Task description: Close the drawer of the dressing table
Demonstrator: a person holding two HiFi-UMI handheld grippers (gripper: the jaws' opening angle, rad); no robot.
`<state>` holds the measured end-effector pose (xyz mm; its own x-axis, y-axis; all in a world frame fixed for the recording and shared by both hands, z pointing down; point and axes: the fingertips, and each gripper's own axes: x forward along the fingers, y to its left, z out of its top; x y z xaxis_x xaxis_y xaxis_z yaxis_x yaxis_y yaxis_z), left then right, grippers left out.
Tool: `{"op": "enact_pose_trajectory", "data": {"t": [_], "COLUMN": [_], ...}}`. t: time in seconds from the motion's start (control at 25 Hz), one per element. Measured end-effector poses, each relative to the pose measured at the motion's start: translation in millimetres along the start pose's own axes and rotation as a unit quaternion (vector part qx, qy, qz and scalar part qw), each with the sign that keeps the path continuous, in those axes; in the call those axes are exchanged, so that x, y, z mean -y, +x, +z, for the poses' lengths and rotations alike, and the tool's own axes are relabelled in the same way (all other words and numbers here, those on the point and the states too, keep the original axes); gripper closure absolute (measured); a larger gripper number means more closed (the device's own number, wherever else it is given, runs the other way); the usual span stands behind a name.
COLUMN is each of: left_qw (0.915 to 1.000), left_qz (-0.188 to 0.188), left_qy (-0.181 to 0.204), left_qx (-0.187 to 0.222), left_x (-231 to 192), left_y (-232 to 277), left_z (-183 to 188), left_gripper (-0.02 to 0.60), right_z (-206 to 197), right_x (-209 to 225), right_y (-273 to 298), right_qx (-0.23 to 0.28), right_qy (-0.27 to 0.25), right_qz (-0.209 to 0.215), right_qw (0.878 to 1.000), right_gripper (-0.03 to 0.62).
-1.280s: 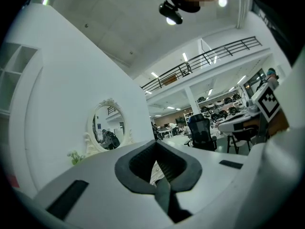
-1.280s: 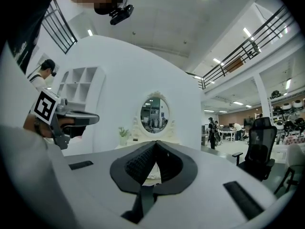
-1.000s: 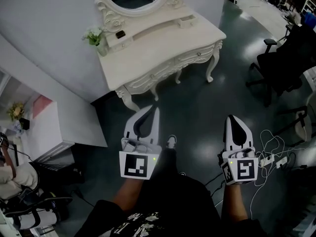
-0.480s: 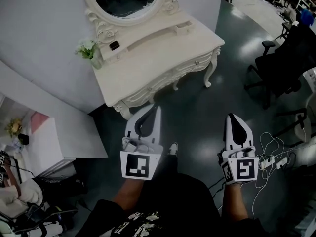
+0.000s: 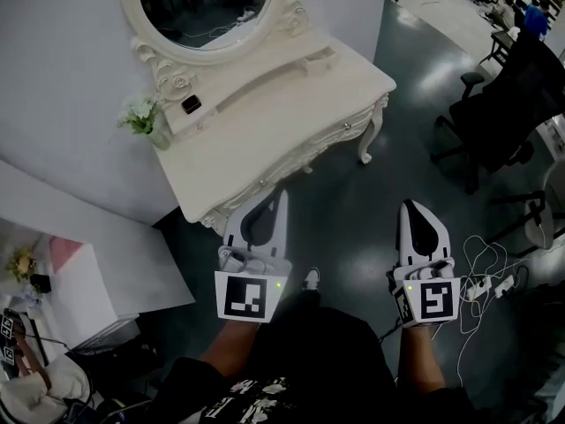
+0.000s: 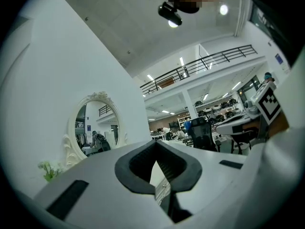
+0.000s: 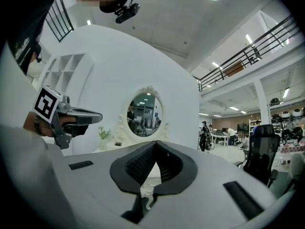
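Observation:
The white carved dressing table (image 5: 265, 113) with its oval mirror (image 5: 207, 3) stands against the wall ahead of me. Its drawer fronts (image 5: 309, 148) with small knobs run along the front apron; I cannot tell whether one stands out. My left gripper (image 5: 281, 197) is shut and holds nothing, its tip just short of the table's front edge. My right gripper (image 5: 408, 206) is shut and holds nothing, over the dark floor to the right of the table. In the left gripper view a drawer front (image 6: 158, 178) shows through the shut gripper (image 6: 156, 143). The right gripper view shows the mirror (image 7: 145, 113) beyond its gripper (image 7: 155, 143).
A small vase of flowers (image 5: 141, 117) and a dark item (image 5: 190, 104) sit on the table's back shelf. A black office chair (image 5: 503, 104) stands at the right. Cables and a power strip (image 5: 481, 281) lie on the floor by my right hand. A white cabinet (image 5: 79, 290) is at the left.
Both grippers have come closer to the dressing table, staying shut. The table has slid left and nearer in the head view, so the left tip now reaches its front edge.

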<state>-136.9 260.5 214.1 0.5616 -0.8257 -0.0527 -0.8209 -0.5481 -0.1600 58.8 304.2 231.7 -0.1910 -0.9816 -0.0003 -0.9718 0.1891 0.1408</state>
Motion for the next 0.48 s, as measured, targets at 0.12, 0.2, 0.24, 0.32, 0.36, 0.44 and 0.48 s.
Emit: {"op": "enact_pose_trajectory", "data": {"t": [0.12, 0.2, 0.24, 0.32, 0.36, 0.44, 0.48], "left_qw": [0.9999, 0.9999, 0.9999, 0.9999, 0.9998, 0.9996, 0.9995], "left_qz": [-0.007, -0.01, -0.01, -0.012, -0.015, -0.023, -0.027], "left_qy": [0.007, 0.003, -0.001, -0.005, -0.005, -0.008, -0.01], "left_qx": [0.008, 0.006, 0.006, 0.008, 0.009, 0.011, 0.01], "left_x": [-8, -14, -18, -22, -23, -23, -24], "left_y": [12, 21, 25, 33, 37, 45, 48], "left_z": [0, -4, -6, -8, -9, -12, -14], "left_gripper": [0.58, 0.58, 0.58, 0.58, 0.58, 0.58, 0.58], "right_z": [0, -1, 0, 2, 3, 2, 1], "right_x": [2, 2, 2, 2, 3, 7, 9], "right_y": [14, 23, 27, 35, 38, 43, 45], "right_qx": [0.002, 0.001, 0.003, 0.007, 0.007, 0.007, 0.007], "right_qy": [0.001, 0.001, 0.001, -0.002, -0.004, -0.004, -0.002], "right_qz": [-0.007, -0.01, -0.009, -0.008, -0.01, -0.019, -0.025], "right_qw": [1.0, 1.0, 1.0, 1.0, 1.0, 1.0, 1.0], "right_gripper": [0.602, 0.603, 0.603, 0.603, 0.602, 0.602, 0.603]}}
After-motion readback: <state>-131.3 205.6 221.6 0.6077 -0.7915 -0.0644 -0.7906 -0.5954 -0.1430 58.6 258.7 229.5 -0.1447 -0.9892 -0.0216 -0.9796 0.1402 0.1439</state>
